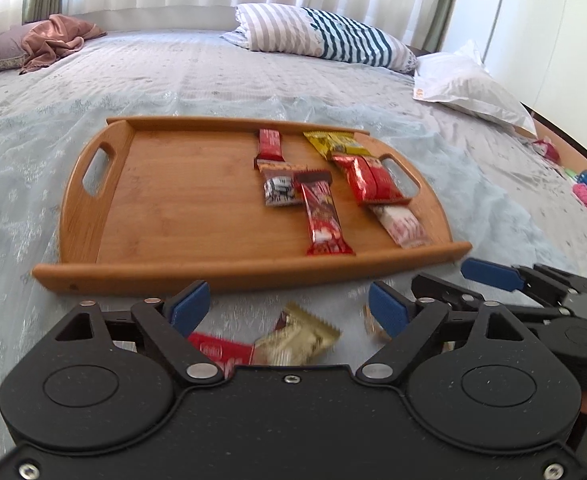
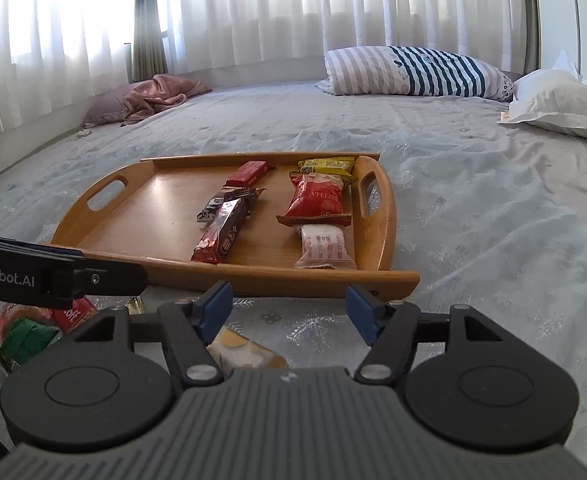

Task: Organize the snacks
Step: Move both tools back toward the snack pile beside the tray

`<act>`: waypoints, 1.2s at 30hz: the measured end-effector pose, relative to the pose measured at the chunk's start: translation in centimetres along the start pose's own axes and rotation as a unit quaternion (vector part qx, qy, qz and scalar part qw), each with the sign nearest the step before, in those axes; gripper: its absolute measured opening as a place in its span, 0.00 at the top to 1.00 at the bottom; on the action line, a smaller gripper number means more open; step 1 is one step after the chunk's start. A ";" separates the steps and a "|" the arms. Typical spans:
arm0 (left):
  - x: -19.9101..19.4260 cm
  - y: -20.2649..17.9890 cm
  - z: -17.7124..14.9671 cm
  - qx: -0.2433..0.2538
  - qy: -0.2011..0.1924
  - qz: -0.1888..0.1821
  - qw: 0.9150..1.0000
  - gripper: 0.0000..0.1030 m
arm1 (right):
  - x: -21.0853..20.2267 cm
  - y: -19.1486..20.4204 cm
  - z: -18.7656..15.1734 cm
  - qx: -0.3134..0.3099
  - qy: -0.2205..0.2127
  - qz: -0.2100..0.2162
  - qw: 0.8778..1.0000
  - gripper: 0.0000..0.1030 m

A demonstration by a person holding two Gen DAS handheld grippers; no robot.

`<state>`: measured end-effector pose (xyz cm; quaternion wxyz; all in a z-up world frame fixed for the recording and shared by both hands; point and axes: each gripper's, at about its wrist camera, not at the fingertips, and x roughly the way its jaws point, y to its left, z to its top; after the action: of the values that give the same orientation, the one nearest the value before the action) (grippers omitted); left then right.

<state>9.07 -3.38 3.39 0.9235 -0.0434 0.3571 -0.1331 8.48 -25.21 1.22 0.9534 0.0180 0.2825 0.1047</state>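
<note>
A wooden tray (image 1: 165, 208) (image 2: 165, 196) lies on the bed and holds several wrapped snacks, among them a long red bar (image 1: 323, 216) (image 2: 221, 230), a red packet (image 1: 369, 178) (image 2: 317, 198), a white packet (image 1: 401, 226) (image 2: 325, 246) and a yellow packet (image 1: 335, 142) (image 2: 327, 166). My left gripper (image 1: 289, 310) is open just before the tray's near rim, above a gold packet (image 1: 297, 340) and a red packet (image 1: 221, 352) on the bedsheet. My right gripper (image 2: 289, 308) is open and empty above a pale yellow packet (image 2: 245, 354). It also shows in the left wrist view (image 1: 489, 276).
A striped pillow (image 2: 417, 70), a white pillow (image 2: 561, 102) and a pink cloth (image 2: 157, 94) lie at the far side of the bed. More loose snacks, red and green (image 2: 25, 338), lie left of the right gripper. Small toys (image 1: 585, 190) lie at the bed's right edge.
</note>
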 end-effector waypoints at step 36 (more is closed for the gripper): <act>-1.8 1.0 -3.5 0.043 0.031 0.001 0.999 0.48 | -0.1 1.8 -2.2 -0.033 0.014 0.020 0.999 0.30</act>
<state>5.62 -1.90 1.81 0.9132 0.0002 0.3794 -0.1490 6.83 -23.56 -0.42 0.9472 -0.0095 0.2915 0.1332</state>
